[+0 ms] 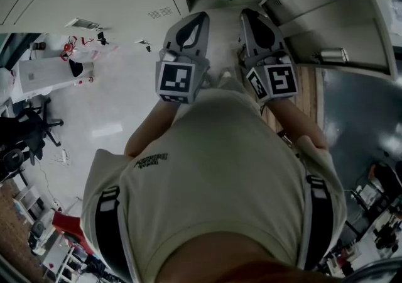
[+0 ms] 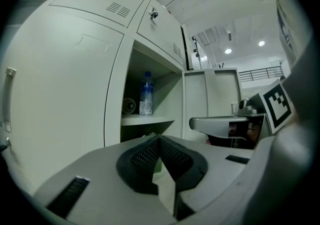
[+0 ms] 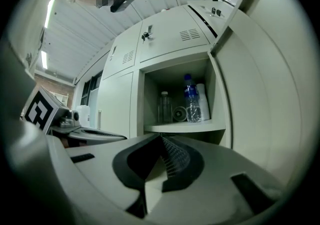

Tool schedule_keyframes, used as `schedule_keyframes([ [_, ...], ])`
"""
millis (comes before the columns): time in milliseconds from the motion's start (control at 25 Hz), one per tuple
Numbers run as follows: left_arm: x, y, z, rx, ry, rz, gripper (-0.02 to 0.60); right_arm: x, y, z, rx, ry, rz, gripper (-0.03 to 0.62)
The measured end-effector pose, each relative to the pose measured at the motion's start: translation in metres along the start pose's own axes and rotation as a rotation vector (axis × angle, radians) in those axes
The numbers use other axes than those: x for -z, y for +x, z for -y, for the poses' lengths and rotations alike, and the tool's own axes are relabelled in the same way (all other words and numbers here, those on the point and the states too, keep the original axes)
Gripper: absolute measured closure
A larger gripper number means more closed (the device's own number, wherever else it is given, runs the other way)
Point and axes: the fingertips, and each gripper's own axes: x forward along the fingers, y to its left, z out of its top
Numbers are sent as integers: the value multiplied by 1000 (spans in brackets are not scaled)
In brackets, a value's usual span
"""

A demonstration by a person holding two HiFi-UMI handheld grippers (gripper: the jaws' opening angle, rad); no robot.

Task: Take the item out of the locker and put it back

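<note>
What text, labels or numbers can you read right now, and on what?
Nothing is legible.
Print on the person's shirt: too small to read.
Label on the water bottle in the locker: blurred.
Cubes on the left gripper and right gripper: square marker patterns only, no words.

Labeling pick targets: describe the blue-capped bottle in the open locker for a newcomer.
Find the bank of white lockers; one stands open. On its shelf the bottle stands upright beside a white cylinder. Only it has a blue cap.
</note>
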Motion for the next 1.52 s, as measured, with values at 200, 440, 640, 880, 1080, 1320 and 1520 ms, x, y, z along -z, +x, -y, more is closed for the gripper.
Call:
schedule_keyframes([
  [200, 3, 5, -2, -32, -2, -14, 566, 0, 1, 4, -24, 1, -4, 591],
  [440, 3, 12, 6, -50, 6, -22, 566, 1, 1, 16, -42, 2, -6, 591],
  [640, 4, 18, 8, -57, 4, -25, 566, 3, 5, 21, -47, -6, -12, 589],
  [880, 7, 28, 5, -67, 3, -21, 566, 17, 20, 27, -49, -1, -42, 443],
  [1080, 13, 38, -1, -75, 12, -20, 566, 37, 39, 29, -58, 10, -93, 301],
  [1320, 29, 53, -10, -76, 23, -19, 566, 67, 59, 38, -37, 18, -149, 235],
  [1520, 44, 63, -14, -70, 27, -24, 566, 96, 74, 45, -27, 3, -203, 184],
])
